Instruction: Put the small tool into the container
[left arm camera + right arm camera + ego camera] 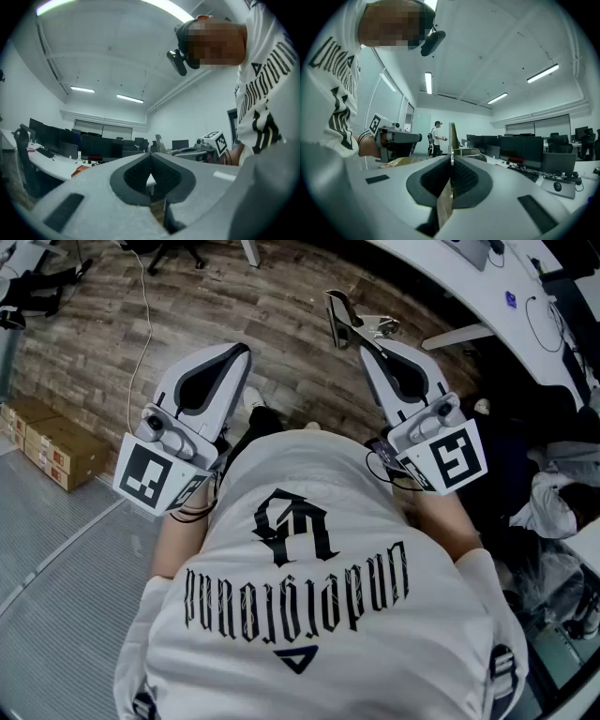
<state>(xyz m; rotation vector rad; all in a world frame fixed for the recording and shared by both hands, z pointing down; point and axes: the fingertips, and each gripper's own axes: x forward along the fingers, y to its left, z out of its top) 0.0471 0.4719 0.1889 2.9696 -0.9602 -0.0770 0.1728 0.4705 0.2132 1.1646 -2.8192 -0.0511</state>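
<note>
Your right tongs (367,343) are closed on the small tool (340,315), which sticks out ahead toward the upper middle of the frame. Your left tongs (246,352) are closed, empty. No container is in view.

An open-plan office is shown. A long, curved white desk (450,273) may be taken as the landmark. Rows of dark monitors (525,152) are lined up along it, and a keyboard (532,176) and a mouse (557,186) are laid on it in front of them. Strip lights (542,73) are fixed in the white ceiling above it. Wood-plank flooring (281,306) is laid beside it. Across that floor, well apart from the desk, a wheeled chair base (173,251) and cardboard boxes (56,451) are seen.
</note>
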